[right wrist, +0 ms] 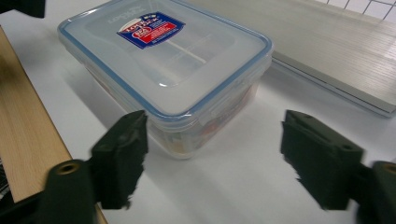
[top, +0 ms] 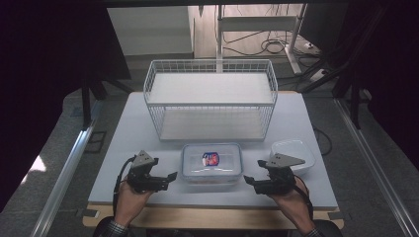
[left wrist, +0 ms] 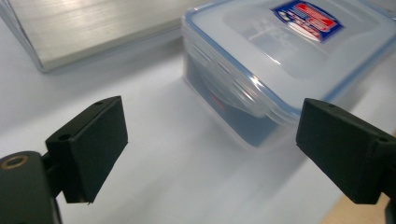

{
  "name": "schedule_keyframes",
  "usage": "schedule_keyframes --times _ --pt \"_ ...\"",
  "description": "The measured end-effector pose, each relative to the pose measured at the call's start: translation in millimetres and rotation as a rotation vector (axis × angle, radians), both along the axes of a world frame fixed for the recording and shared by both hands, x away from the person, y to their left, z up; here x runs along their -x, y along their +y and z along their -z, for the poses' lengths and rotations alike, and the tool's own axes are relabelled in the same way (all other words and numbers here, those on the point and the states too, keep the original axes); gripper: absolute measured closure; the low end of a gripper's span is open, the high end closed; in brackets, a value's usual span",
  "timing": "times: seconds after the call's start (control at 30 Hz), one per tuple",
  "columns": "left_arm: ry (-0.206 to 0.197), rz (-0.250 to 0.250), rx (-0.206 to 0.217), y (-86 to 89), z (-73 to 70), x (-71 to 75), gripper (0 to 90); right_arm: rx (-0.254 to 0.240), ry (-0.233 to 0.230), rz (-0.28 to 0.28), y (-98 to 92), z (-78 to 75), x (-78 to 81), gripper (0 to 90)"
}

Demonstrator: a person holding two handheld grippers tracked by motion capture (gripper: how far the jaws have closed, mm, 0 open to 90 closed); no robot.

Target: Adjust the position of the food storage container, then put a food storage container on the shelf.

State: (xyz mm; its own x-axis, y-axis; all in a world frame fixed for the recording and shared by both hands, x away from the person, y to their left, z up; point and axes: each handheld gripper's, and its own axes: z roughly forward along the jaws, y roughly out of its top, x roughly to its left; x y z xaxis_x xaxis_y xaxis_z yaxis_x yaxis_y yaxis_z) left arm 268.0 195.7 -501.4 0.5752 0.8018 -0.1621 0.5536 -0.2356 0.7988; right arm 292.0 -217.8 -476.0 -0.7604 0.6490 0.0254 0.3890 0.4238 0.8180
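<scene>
A clear plastic food container with a blue-sealed lid and a red and blue label stands on the white table top, near the front middle. My left gripper is just left of it, jaws open and apart from it. In the left gripper view the container lies ahead and to the right, and the left gripper holds nothing. My right gripper sits just right of the container, also open. In the right gripper view the container's corner is ahead of the empty right gripper.
A white wire rack with two shelves stands behind the container. An empty white tub sits at the right, behind my right hand. A bare wooden strip runs along the table's front edge.
</scene>
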Motion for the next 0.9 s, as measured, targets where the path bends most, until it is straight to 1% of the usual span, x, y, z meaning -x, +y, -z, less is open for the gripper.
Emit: schedule_keyframes --times 0.13,0.2,0.23,0.33,0.37,0.4,0.47,0.53,0.6,0.63,0.77,0.83,0.9 --pt "-0.004 0.002 -0.021 -0.5 5.4 7.4 6.3 -0.018 0.014 0.002 -2.0 4.2 1.4 15.5" --pt "-0.016 0.004 -0.034 -1.5 6.9 9.3 5.5 -0.020 0.023 0.003 -2.5 6.1 0.9 13.9" --pt "-0.026 0.004 -0.038 -1.8 6.9 9.8 5.2 -0.027 0.029 -0.001 -2.8 6.6 0.3 13.2" --pt "-0.080 0.008 -0.052 -1.5 4.8 10.5 4.7 -0.031 0.027 0.003 -2.9 6.7 -0.3 10.9" --pt "-0.085 0.006 -0.052 -1.4 4.7 10.2 4.4 -0.032 0.026 0.002 -3.0 6.6 -0.5 10.4" --pt "-0.089 0.004 -0.042 -1.4 5.2 9.4 4.0 -0.034 0.026 0.003 -3.0 6.6 -0.7 9.5" --pt "-0.089 0.009 -0.039 -1.3 6.2 8.5 3.7 -0.036 0.027 0.004 -2.9 6.7 -1.8 8.9" --pt "-0.089 0.015 -0.049 -2.6 6.9 7.7 3.7 -0.038 0.025 0.002 -2.3 6.8 -3.0 8.4" --pt "-0.089 0.017 -0.049 -3.2 6.6 7.4 3.7 -0.038 0.030 0.002 -1.6 6.6 -3.3 8.4" --pt "-0.085 0.027 -0.046 -5.1 5.4 7.1 4.1 -0.037 0.034 0.002 -0.1 6.2 -4.5 8.3" --pt "-0.047 0.033 -0.050 -7.2 4.7 4.3 5.1 -0.032 0.044 0.005 3.3 5.2 -7.4 7.6" --pt "-0.025 0.032 -0.047 -7.8 3.9 2.2 5.2 -0.025 0.052 0.010 5.4 4.7 -9.1 5.2" --pt "-0.020 0.031 -0.058 -8.6 2.5 1.0 4.8 -0.016 0.058 0.019 7.0 4.4 -11.0 3.8"
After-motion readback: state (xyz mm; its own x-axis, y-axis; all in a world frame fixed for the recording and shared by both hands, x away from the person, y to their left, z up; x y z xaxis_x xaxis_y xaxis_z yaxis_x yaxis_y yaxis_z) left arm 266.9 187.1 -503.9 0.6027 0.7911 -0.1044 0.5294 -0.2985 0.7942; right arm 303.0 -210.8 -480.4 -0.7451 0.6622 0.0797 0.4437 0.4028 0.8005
